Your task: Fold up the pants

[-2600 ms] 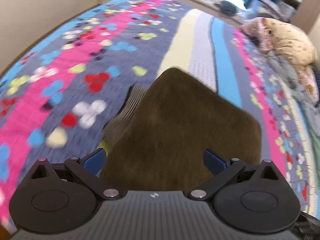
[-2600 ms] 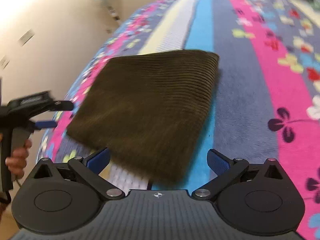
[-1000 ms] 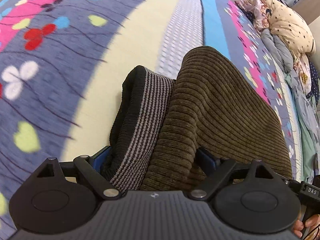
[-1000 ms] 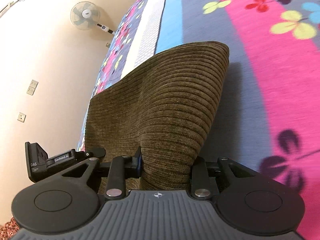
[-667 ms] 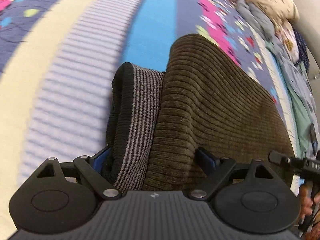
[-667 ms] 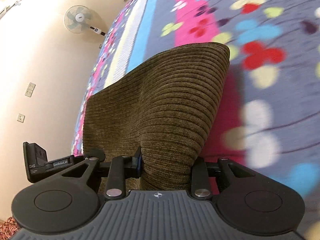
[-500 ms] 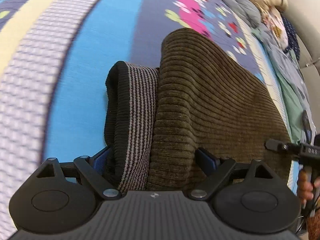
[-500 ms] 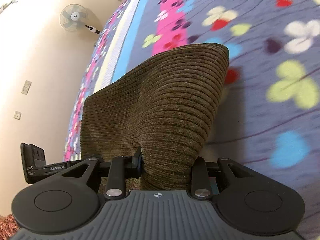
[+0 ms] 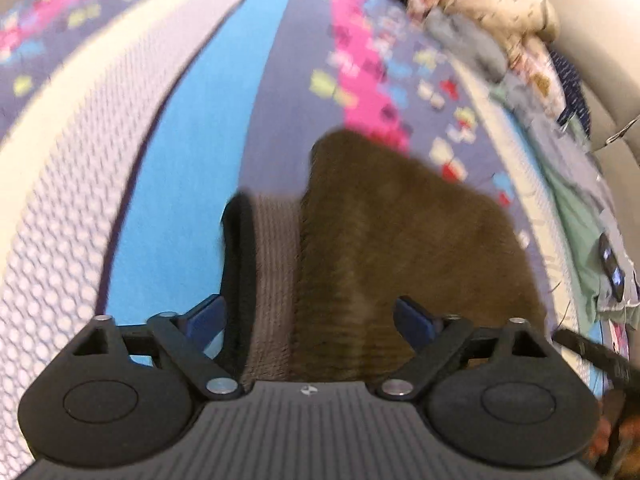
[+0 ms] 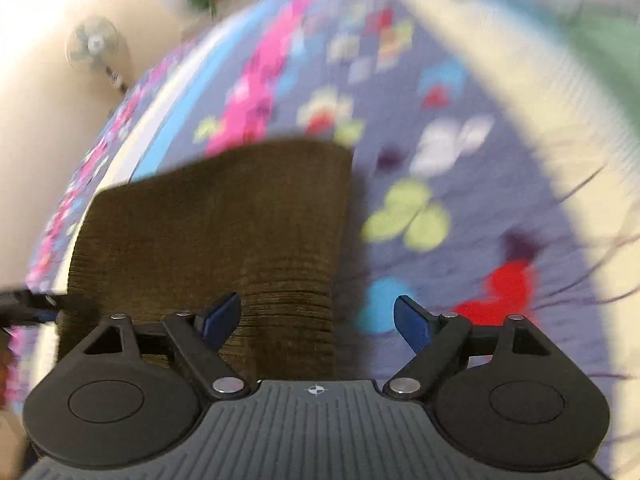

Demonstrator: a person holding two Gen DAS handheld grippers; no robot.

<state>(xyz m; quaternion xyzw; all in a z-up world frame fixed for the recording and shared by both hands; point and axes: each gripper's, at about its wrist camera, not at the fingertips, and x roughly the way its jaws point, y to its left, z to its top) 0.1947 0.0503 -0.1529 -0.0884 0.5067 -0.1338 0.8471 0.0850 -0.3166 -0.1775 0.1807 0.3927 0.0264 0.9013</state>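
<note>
The folded brown corduroy pants [image 9: 400, 240] lie on the bedspread, their grey-striped waistband [image 9: 272, 260] along the left edge. My left gripper [image 9: 312, 316] straddles the near end of the bundle. Its jaws are opening, and the blue pads [image 9: 208, 312] stand beside the cloth without squeezing it. In the right wrist view the pants [image 10: 224, 220] fill the lower left. My right gripper [image 10: 318, 320] has its jaws opening wide. The pants' near right corner sits between them, with a clear gap to the right pad [image 10: 412, 324]. Both views are blurred by motion.
The bed carries a striped, flowered bedspread [image 9: 192, 140]. Heaped clothes and bedding [image 9: 480, 12] line its far right side, with a dark phone-like object [image 9: 612, 268] on green cloth. A standing fan [image 10: 96, 46] is by the wall. A hand [image 9: 616, 420] shows at lower right.
Both grippers carried the folded pants sideways across the bed. The right jaws, shut on the pants before, now stand wide apart; the left jaws have widened too. The pants rest on the bedspread.
</note>
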